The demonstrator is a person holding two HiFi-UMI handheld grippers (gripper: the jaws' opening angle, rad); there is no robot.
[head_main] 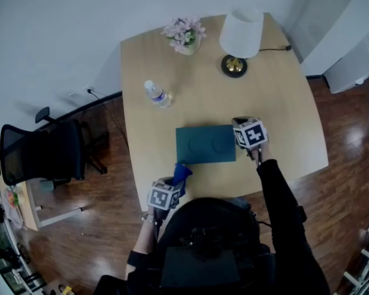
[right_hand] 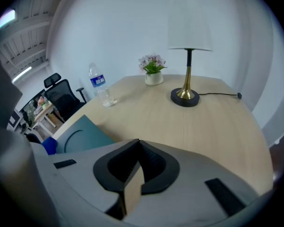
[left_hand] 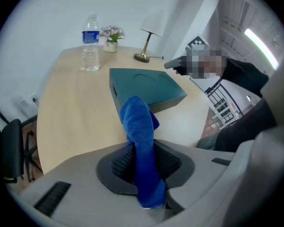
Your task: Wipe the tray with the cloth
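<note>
The blue cloth (left_hand: pixel 141 126) is showing a soft, nubbly pile beside the smooth matt teal tray (left_hand: pixel 146 84), the table (head_main: pixel 277 103) is showing pale matt wood grain, the bottle (head_main: pixel 157 94) is looking like clear plastic, and the base of the lamp (head_main: pixel 240 42) is gleaming like polished brass.

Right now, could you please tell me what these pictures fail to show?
Head view: the right gripper's jaws, hidden under its marker cube.
Right gripper view: much of the flat teal tray, cut off by the gripper's body.
All views: the clear plastic bottle's label print, too small.
Head view: the light wooden table's near edge, hidden by the person.
</note>
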